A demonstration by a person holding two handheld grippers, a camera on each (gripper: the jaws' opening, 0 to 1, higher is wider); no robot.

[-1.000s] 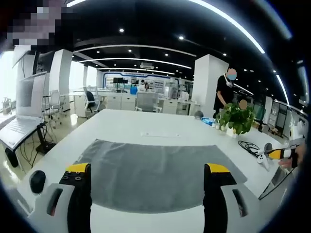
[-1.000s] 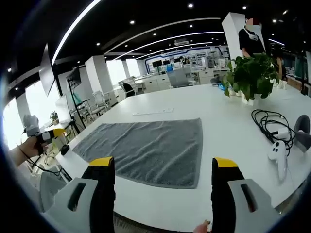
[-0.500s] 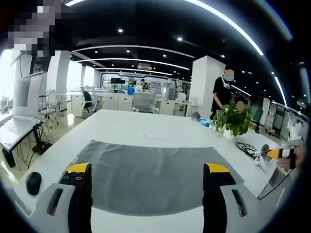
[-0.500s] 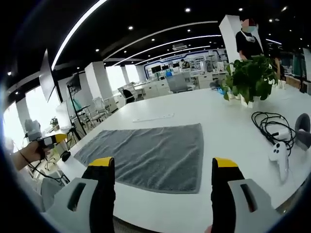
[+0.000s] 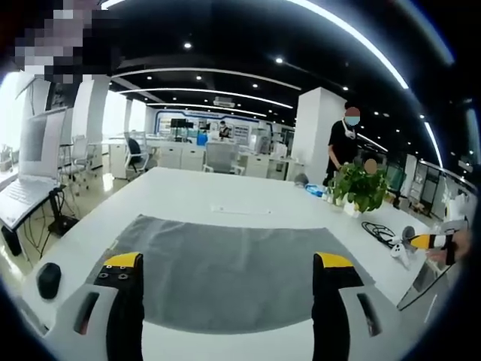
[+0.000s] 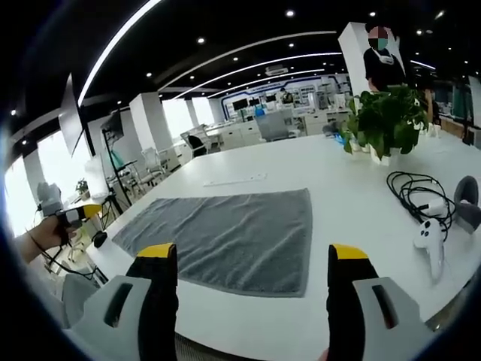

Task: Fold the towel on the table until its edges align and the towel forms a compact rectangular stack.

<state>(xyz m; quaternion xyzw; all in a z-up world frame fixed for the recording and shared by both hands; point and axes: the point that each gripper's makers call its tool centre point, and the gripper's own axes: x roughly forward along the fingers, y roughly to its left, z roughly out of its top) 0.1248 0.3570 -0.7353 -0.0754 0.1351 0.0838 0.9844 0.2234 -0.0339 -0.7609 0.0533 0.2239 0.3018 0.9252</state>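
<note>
A grey towel point(image 5: 233, 271) lies spread flat on the white table point(image 5: 225, 192), its near edge just beyond my jaws. My left gripper point(image 5: 224, 274) hangs above the table's front edge, open, with nothing between its yellow-tipped fingers. The same towel point(image 6: 225, 237) is spread flat in the right gripper view. My right gripper point(image 6: 252, 263) stands open and empty before the towel's near right part. The right gripper point(image 5: 432, 242) comes in at the far right of the left gripper view, held by a hand. The left gripper point(image 6: 71, 216) is at the far left of the right gripper view.
A potted plant point(image 6: 387, 113) stands at the back right of the table, with a black cable point(image 6: 417, 192) and a white controller point(image 6: 430, 239) near it. A thin white strip point(image 6: 234, 180) lies beyond the towel. A person point(image 5: 344, 147) stands behind the plant. Desks and chairs point(image 5: 139, 154) fill the room.
Both views have shifted only a little with my hands. The towel lies as before and both grippers stay open.
</note>
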